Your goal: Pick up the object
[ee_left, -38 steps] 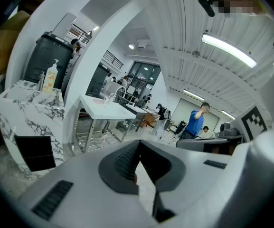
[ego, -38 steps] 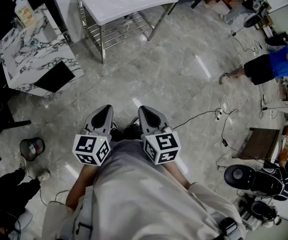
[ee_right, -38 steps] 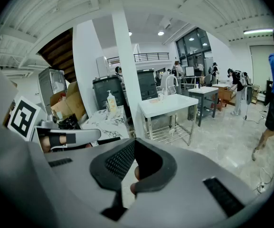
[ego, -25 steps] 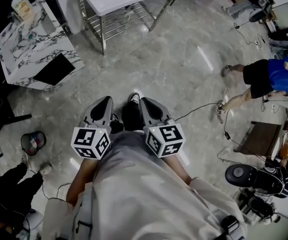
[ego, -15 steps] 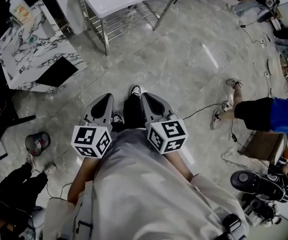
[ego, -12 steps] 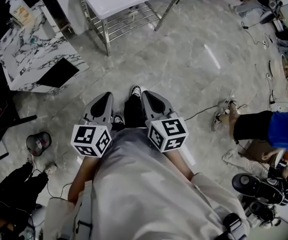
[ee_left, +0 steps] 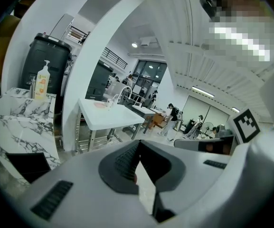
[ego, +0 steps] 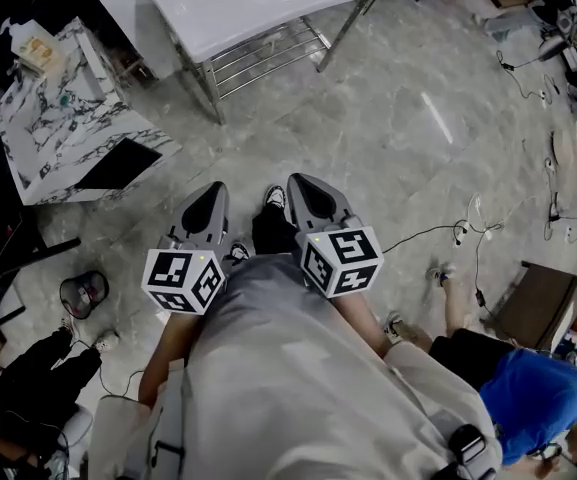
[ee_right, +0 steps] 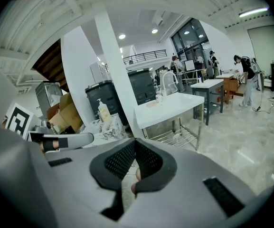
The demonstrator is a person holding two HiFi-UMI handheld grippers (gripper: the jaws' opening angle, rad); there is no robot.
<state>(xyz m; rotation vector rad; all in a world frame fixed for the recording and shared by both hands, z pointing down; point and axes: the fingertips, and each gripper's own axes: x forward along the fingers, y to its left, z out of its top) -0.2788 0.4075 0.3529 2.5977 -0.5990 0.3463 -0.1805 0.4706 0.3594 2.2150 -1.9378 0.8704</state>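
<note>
Both grippers are held side by side at waist height over the marble floor, pointing toward a white sink table (ego: 238, 8). My left gripper (ego: 212, 192) is shut with nothing in it; its tips meet in the left gripper view (ee_left: 137, 144). My right gripper (ego: 299, 182) is also shut and empty, as the right gripper view shows (ee_right: 134, 141). A small pinkish thing (ee_left: 100, 105) lies on the white table top (ee_right: 174, 106) near a faucet (ee_right: 166, 82). Both grippers are well short of the table.
A marble-patterned cabinet (ego: 73, 133) with a soap bottle (ego: 28, 43) stands at the left. A small bin (ego: 83, 293) is on the floor lower left. Cables (ego: 448, 233) trail at the right. A person in blue (ego: 528, 403) crouches lower right.
The person in blue has walked from the upper right down to the lower right. The view has shifted slightly toward the white table. Both grippers stay together and shut.
</note>
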